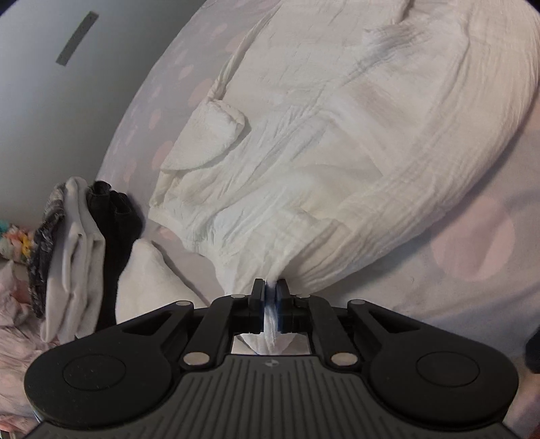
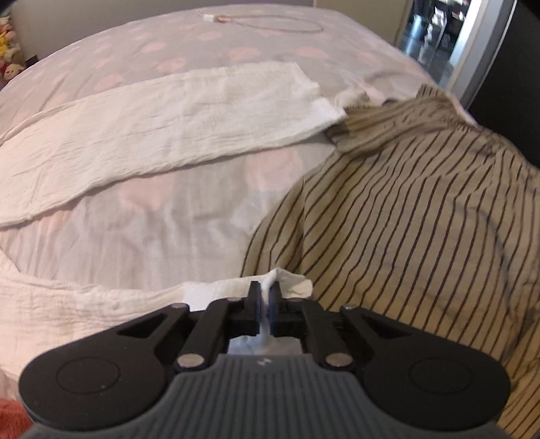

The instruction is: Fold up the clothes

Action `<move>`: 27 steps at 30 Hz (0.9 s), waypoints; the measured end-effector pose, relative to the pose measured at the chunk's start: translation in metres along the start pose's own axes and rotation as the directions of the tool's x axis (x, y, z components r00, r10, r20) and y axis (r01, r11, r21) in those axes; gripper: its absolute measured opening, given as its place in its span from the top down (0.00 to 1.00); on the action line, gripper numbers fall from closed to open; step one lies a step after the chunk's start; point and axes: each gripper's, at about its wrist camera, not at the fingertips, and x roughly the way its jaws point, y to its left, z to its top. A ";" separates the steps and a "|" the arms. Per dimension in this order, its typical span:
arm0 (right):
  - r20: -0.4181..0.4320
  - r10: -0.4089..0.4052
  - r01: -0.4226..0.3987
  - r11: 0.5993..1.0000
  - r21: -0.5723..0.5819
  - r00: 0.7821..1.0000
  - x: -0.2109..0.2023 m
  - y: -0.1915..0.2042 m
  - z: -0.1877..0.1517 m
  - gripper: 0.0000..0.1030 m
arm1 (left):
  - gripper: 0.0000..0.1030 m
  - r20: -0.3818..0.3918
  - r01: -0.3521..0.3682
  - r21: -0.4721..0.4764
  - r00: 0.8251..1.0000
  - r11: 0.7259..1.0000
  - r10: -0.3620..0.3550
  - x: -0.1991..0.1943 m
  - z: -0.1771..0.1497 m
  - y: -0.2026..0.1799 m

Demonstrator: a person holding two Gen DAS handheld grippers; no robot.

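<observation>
A white crinkled garment (image 1: 303, 141) is spread on a bed (image 1: 472, 243) covered with a pale sheet printed with pink spots. In the left wrist view, the left gripper (image 1: 270, 287) is seen closed, its fingers (image 1: 258, 297) pinched tight on a bunched edge of the garment, with cloth passing between them and showing behind. A pocket flap (image 1: 209, 135) is visible on the garment's left part. To the left of the garment, a stack of folded clothes (image 1: 84, 236) in white, grey and black is seen at the bed's edge, close to the garment but apart from it.

In the right wrist view, the right gripper (image 2: 266, 297) is likewise closed, a white corner of the garment (image 2: 290, 283) being clamped between its fingers (image 2: 252, 300). A long white part of the garment (image 2: 168, 135) is laid across the bed (image 2: 152, 229) beyond the gripper. A tan shirt with dark stripes (image 2: 422, 219) is lying at the right, just beside the held corner and touching the far end of the white part. A cable (image 2: 270, 23) is seen at the far side of the bed.
</observation>
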 end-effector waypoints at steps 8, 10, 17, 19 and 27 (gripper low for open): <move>0.232 -0.136 0.131 0.991 0.037 0.963 -0.066 -0.009 -0.008 0.96 | 0.94 0.023 0.039 -0.053 0.999 0.998 -0.038 -0.015 0.004 0.022; 0.300 -0.163 0.156 0.987 0.050 0.940 -0.084 -0.009 -0.012 0.96 | 0.95 0.038 0.033 -0.075 0.999 0.997 -0.030 -0.023 0.002 0.027; 0.442 -0.260 0.255 0.964 0.071 0.858 -0.125 -0.006 -0.013 0.96 | 0.95 0.092 -0.024 -0.154 0.995 0.988 0.039 -0.046 0.005 0.043; 0.450 -0.277 0.279 0.958 0.064 0.849 -0.127 -0.005 -0.010 0.96 | 0.95 0.103 -0.028 -0.171 0.994 0.985 0.046 -0.050 0.007 0.045; 0.478 -0.329 0.345 0.937 0.058 0.814 -0.121 -0.005 0.003 0.96 | 0.95 0.105 -0.030 -0.176 0.993 0.984 0.049 -0.052 0.013 0.050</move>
